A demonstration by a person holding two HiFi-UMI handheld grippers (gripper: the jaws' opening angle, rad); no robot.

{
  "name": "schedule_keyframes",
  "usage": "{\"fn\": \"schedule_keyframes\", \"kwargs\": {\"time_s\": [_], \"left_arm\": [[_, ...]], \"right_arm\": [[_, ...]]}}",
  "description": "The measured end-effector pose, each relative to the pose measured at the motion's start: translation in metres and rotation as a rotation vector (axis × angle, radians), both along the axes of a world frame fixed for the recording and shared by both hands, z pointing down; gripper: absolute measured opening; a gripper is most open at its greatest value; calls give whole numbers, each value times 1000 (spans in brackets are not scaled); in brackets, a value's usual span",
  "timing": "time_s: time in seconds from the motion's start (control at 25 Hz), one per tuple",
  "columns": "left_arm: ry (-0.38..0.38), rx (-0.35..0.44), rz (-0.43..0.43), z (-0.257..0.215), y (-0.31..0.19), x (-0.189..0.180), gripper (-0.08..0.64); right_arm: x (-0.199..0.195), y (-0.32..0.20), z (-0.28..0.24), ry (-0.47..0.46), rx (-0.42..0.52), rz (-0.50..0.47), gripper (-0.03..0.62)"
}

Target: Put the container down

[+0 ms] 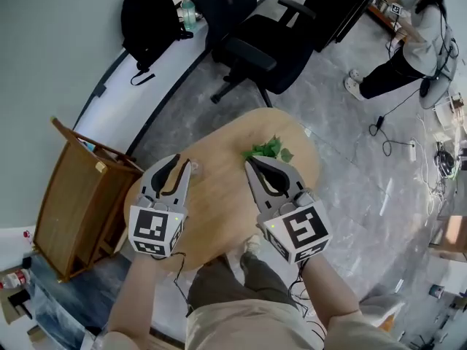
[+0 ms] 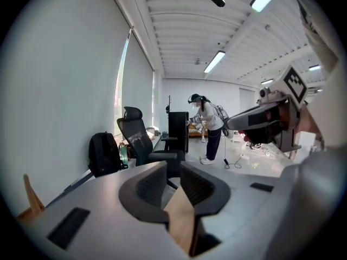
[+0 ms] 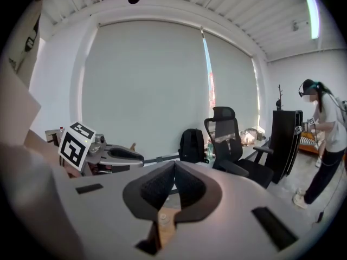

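Both grippers hover over a round wooden table [image 1: 219, 217]. My left gripper [image 1: 182, 161] is on the left. In the left gripper view [image 2: 173, 167] its jaws stand almost together with a narrow slit, and nothing lies between the pads. My right gripper [image 1: 250, 162] is shut with its pads touching and empty, as the right gripper view [image 3: 174, 164] also shows. A small clear thing [image 1: 195, 168] sits on the table just beside the left fingertips; it is too small to tell what it is. A green leafy sprig [image 1: 270, 149] lies on the table beyond the right gripper.
A black office chair [image 1: 259, 42] stands past the table's far edge. A black backpack [image 1: 149, 17] rests on a white counter at the back left. A wooden rack [image 1: 80, 203] stands left of the table. A person [image 1: 408, 49] stands at the far right among floor cables [image 1: 394, 133].
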State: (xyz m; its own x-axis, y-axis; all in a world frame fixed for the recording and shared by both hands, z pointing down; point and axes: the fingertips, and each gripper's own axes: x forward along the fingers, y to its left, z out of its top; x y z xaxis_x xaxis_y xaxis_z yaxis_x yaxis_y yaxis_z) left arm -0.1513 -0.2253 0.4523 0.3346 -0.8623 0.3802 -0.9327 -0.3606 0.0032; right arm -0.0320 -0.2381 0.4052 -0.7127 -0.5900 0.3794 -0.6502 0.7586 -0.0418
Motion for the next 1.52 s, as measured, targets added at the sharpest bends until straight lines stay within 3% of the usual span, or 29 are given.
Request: {"fn": "schedule_keyframes", "kwargs": {"time_s": [0.16, 0.44, 0.64, 1.0, 1.52], "left_arm": [[51, 20, 30, -56, 20, 15, 55], [-3, 113, 72, -134, 57, 28, 28], [6, 175, 54, -171, 90, 39, 25], [-62, 181, 80, -202, 136, 58, 20], [-47, 194, 59, -216, 155, 70, 18]], "right_arm": [[16, 21, -52, -50, 45, 20, -4], [37, 65, -127, -105, 127, 39, -3], [43, 102, -155, -119, 150, 25, -3], [68, 147, -188, -112, 175, 36, -3], [111, 146, -205, -102, 226, 141, -5]]}}
